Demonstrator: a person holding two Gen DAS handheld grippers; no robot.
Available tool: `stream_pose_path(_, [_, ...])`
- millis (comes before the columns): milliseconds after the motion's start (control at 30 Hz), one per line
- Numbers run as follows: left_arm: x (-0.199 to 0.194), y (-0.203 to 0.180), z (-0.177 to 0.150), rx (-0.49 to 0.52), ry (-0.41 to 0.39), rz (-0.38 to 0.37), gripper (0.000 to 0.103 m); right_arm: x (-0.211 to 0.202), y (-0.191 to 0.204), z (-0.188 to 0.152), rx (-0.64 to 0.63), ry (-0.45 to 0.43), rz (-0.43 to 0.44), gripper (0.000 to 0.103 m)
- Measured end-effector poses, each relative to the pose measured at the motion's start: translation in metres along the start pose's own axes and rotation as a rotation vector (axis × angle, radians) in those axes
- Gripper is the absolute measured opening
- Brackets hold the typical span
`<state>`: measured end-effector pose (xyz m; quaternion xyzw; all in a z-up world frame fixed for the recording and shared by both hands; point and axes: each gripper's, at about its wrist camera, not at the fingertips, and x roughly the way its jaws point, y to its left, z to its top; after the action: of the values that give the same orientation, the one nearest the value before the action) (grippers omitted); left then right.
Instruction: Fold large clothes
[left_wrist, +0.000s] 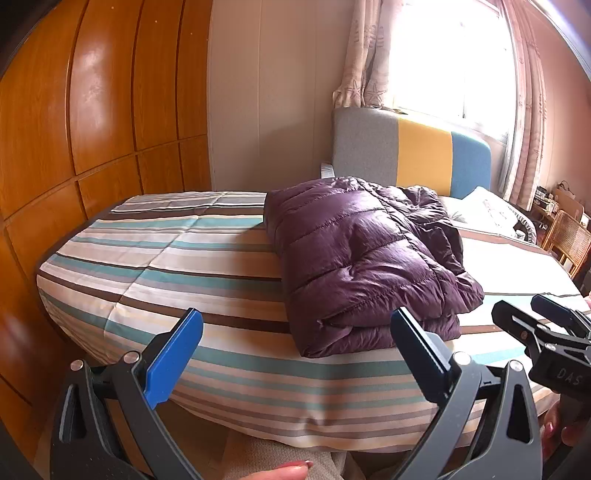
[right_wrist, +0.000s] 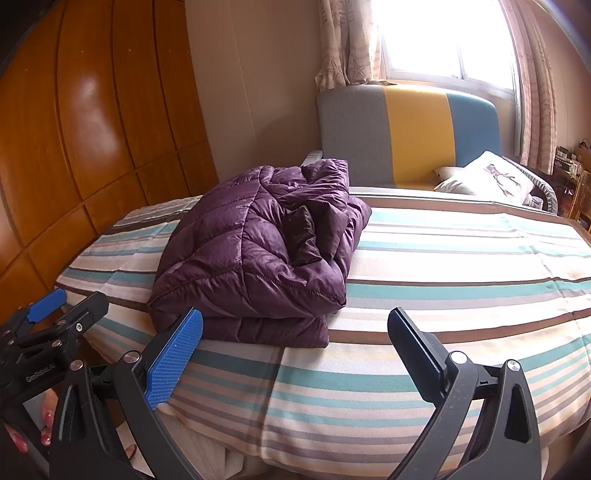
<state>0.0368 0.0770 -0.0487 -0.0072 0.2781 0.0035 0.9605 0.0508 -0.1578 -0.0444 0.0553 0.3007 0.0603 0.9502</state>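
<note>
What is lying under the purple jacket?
The folded purple jacket rests on the striped bedcover. Its lower folded layers show at the front edge; anything between the layers is hidden.

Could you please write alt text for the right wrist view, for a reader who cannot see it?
A folded purple jacket lies on a striped bed, with the open right tongs in front of it, empty and not touching it. The left tongs show at the lower left edge; behind the bed are a grey, yellow and blue headboard, a pillow and a bright window.

A folded purple puffer jacket (left_wrist: 369, 266) lies on the striped bed (left_wrist: 184, 258), beyond the left tool (left_wrist: 295, 354), whose jaws gape wide.
</note>
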Motion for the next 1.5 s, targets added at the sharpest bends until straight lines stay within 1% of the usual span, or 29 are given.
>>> stream_pose_path(1133, [0.0008,0.0,-0.0009,0.0,0.002,-0.002,0.101,0.0011,0.0016,-0.0016,0.003,0.004,0.002,0.1])
stream_pose_path(1500, [0.0,-0.0018,-0.0015,0.0,-0.003,-0.014,0.101,0.0025,0.0019,-0.0015,0.005,0.009,0.003,0.1])
